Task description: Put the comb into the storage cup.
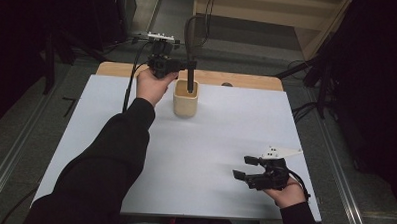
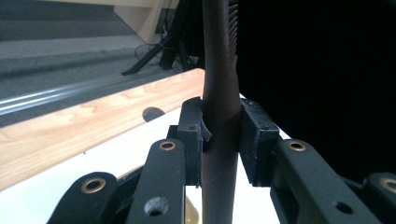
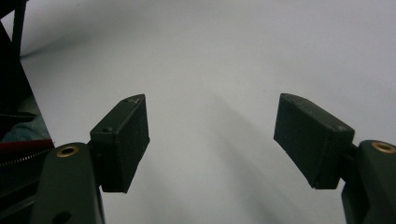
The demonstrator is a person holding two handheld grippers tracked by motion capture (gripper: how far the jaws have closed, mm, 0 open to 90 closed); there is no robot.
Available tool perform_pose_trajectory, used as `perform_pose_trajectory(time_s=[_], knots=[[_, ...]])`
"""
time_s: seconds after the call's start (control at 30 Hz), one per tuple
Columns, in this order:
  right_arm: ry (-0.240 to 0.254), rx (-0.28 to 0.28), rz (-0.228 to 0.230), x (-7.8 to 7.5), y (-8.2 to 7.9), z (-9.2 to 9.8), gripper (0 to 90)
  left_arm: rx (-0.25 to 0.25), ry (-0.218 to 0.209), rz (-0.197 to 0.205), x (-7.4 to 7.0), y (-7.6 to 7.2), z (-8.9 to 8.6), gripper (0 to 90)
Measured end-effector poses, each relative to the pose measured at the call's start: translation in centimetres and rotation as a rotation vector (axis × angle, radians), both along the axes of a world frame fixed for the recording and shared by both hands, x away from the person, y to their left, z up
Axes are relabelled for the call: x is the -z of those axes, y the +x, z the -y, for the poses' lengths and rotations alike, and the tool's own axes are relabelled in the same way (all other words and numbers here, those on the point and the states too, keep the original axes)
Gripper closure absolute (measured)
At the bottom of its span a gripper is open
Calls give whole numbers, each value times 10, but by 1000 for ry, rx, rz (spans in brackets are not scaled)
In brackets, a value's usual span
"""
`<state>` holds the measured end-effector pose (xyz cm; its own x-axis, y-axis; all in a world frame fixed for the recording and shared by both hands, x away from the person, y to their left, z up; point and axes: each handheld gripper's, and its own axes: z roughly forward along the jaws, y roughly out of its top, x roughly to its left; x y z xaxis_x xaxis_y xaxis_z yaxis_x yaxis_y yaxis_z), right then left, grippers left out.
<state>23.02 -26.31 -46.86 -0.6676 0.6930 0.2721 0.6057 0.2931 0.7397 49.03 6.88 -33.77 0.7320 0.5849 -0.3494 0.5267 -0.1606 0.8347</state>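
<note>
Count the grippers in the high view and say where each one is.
2. The left gripper is at the table's far edge, clamped on a dark comb standing in the beige cup. The right gripper is open, near the table's near right corner.

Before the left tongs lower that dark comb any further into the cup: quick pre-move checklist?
1. Left tongs shut on the comb: ok.
2. Comb upright, lower end inside the cup: ok.
3. Cup standing upright on the white sheet: ok.
4. Comb touching the cup's bottom: cannot tell.
5. Right tongs open, holding nothing, well away from the cup: ok.
</note>
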Motion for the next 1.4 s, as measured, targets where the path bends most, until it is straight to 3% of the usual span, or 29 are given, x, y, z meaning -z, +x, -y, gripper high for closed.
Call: perform_pose_trajectory(time_s=[0.17,0.4,0.57,0.7,0.77,1.1,1.4], knots=[[2,4,2,0,1,1,245,-25,6,28,-1,4,-2,729],[-9,-4,2,0,0,-1,245,-35,31,59,10,10,-2,729],[-8,2,2,0,1,-1,245,-50,21,53,16,14,-2,729],[-1,-2,6,0,0,0,244,-39,46,61,20,14,0,729],[1,-4,8,-1,0,0,244,-46,40,67,23,14,1,729],[6,0,11,-1,1,1,244,-38,16,30,39,17,-4,728],[5,13,15,-2,1,2,244,-17,38,40,44,16,-1,728]])
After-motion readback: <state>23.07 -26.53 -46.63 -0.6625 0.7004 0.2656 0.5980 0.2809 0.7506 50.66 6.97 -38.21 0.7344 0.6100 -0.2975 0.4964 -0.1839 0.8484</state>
